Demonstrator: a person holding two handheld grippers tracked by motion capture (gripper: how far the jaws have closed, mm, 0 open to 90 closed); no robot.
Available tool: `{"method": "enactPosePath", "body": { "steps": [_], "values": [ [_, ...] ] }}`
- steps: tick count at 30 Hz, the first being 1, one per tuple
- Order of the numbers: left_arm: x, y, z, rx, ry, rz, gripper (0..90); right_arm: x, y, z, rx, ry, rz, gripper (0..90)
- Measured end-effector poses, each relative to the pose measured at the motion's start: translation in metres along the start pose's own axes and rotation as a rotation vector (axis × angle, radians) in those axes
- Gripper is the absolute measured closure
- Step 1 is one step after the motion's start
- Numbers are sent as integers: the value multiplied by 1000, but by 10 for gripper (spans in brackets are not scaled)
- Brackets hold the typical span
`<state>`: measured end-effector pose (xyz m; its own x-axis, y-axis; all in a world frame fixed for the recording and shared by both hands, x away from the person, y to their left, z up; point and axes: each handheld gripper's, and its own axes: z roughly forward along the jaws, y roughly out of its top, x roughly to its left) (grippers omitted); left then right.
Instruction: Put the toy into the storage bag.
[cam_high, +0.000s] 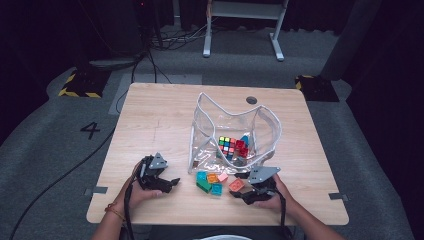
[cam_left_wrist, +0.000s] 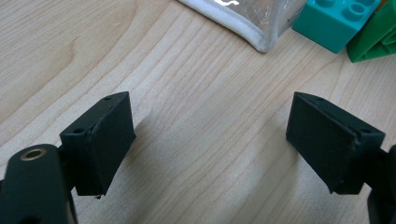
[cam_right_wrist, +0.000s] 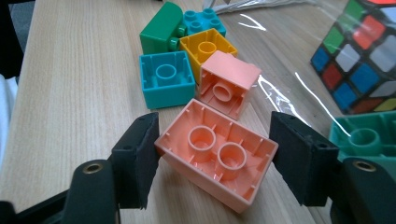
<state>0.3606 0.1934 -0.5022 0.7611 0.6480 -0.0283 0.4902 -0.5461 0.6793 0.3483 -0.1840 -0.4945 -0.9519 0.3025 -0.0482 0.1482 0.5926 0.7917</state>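
Salmon-pink plastic brick (cam_right_wrist: 217, 156), hollow underside up with two round tubes, lies on the pale wood-grain table (cam_right_wrist: 70, 70) between the right gripper (cam_right_wrist: 224, 158) pads: left pad touching, right pad just clear. Left gripper (cam_left_wrist: 210, 140) jaws apart over bare wood near the clear pouch (cam_left_wrist: 243, 18).
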Motion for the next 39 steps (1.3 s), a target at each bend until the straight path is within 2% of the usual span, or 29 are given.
{"method": "enactPosePath", "body": {
  "steps": [2,4,8,9,18,19,22,24,25,30,32,35,36,37,39],
  "values": [
    [0,0,0,-2,3,-2,154,3,-1,-10,12,-13,25,354],
    [0,0,0,-2,5,-1,154,2,-2,-13,11,-17,23,354],
    [0,0,0,-1,-1,1,154,-4,-8,-29,17,-47,30,354],
    [0,0,0,1,-2,1,154,-8,-9,-32,-5,-48,9,354],
    [0,0,0,-1,-7,-2,154,-17,-16,-58,-13,-101,33,354],
    [0,0,0,-1,1,4,154,-19,-20,-64,-16,-103,54,354],
    [0,0,0,-1,-7,-1,154,-22,-25,-71,-8,-120,78,354],
    [0,0,0,-3,-3,0,154,-23,-27,-74,-5,-129,75,354],
    [0,0,0,-3,-1,1,154,-26,-31,-79,-5,-145,97,354],
    [0,0,0,-1,-2,2,154,-33,-38,-89,0,-182,128,354],
    [0,0,0,-3,-3,0,154,-41,-43,-96,-2,-226,153,354],
    [0,0,0,0,-6,0,154,-51,-46,-105,-24,-259,185,354],
    [1,0,0,-2,9,12,154,-51,-46,-105,-24,-259,185,354],
    [0,0,0,-4,-3,4,154,-59,-49,-110,-28,-275,209,354],
    [1,0,0,0,-8,6,153,-65,-50,-115,-27,-297,231,354]
  ]
}}
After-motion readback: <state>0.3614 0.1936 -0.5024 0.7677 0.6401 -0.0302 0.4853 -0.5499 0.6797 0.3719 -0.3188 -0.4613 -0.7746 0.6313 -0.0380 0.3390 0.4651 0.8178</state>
